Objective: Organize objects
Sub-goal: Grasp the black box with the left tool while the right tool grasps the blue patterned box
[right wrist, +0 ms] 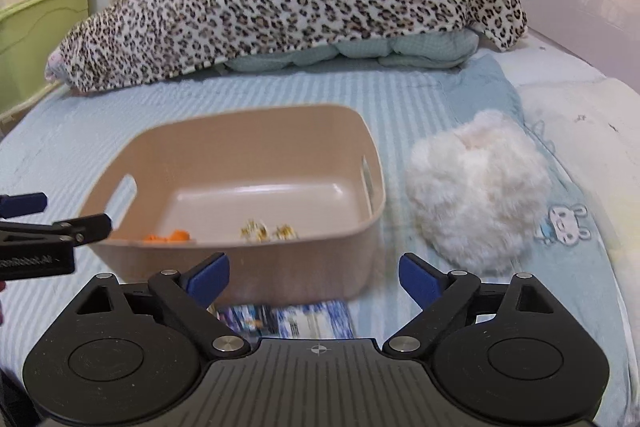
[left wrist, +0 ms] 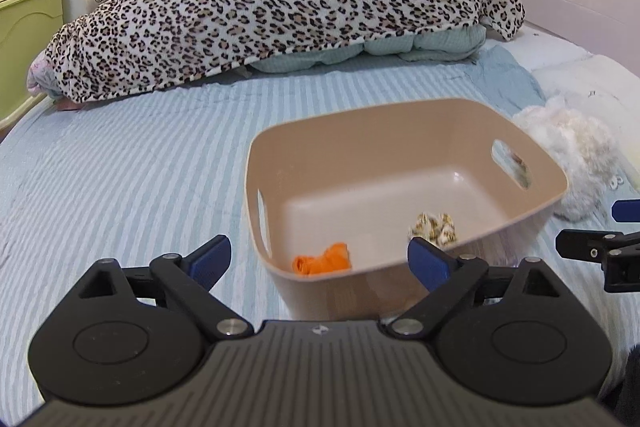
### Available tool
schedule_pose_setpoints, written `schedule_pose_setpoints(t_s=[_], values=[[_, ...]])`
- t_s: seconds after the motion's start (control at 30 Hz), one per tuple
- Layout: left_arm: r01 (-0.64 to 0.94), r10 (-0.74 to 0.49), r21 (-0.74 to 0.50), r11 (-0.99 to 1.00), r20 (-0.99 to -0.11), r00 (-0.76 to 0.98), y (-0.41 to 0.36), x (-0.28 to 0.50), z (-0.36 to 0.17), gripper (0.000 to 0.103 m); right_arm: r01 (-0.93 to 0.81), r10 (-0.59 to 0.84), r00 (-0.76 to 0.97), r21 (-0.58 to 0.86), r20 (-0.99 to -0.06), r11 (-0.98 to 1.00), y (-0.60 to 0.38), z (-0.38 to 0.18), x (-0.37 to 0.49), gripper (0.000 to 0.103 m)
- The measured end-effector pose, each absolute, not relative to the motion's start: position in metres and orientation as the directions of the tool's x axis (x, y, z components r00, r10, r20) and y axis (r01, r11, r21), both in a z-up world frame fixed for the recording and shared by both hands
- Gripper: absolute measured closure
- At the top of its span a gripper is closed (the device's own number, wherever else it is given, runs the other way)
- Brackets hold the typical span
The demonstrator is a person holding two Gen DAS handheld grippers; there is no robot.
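1. Beige bin (right wrist: 240,259) sits on the striped bed sheet (left wrist: 120,167). Already inside: an orange roll of cloth (left wrist: 322,259) and a small yellow-patterned bundle (left wrist: 434,227), both near the front wall.
2. Left tongs (left wrist: 320,259) spread wide, nothing between them, hovering just before the bin's near rim. Right tongs (right wrist: 314,277) likewise wide apart and empty, low over the bed.
3. Still outside the bin: a fluffy white item (right wrist: 480,191) just beside its right wall, and a flat printed packet (right wrist: 288,319) lying on the sheet directly under the right tongs, partly hidden and blurred.
4. Likely step: right side collects one of these. The packet is closest; being flat, it probably needs one finger slid under an edge.
5. The fluffy item looks soft; pinch deep into the bulk, not the fringe.
6. Lift clear of the rim before crossing, release over the open floor toward the back.
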State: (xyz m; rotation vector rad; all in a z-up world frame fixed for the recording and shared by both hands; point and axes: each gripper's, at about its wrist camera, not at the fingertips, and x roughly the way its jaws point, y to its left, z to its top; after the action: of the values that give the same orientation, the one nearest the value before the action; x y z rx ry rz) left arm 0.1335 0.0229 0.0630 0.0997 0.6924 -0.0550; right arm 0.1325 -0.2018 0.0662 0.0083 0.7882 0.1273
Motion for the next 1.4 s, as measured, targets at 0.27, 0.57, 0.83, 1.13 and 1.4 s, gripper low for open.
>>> schedule_pose_setpoints(t_s=[0.27,0.57,0.83,1.13,1.4], values=[[0.090,-0.016,0.072,0.993,-0.685,0.728,0.025,0.119,0.033,0.008,-0.089,0.091,0.652,0.043,-0.753,0.995,-0.210,0.034,0.126,0.010],[0.072,-0.019,0.041,0.997,-0.732,0.682,0.024,0.125,-0.003,0.008,-0.085,0.068,0.602,0.021,-0.796,0.996,-0.213,0.000,0.132,0.009],[0.067,-0.022,0.029,0.997,-0.759,0.651,0.021,0.139,-0.025,0.008,-0.097,0.074,0.566,0.022,-0.821,0.995,-0.208,-0.024,0.144,0.009],[0.045,0.013,0.053,0.998,-0.782,0.623,0.025,0.152,-0.046,0.008,-0.110,0.072,0.556,0.013,-0.828,0.994,-0.197,-0.041,0.160,0.009],[0.062,-0.015,0.029,0.998,-0.788,0.616,0.035,0.157,-0.054,0.024,-0.099,0.067,0.551,0.015,-0.832,0.995,-0.194,-0.049,0.168,0.019]])
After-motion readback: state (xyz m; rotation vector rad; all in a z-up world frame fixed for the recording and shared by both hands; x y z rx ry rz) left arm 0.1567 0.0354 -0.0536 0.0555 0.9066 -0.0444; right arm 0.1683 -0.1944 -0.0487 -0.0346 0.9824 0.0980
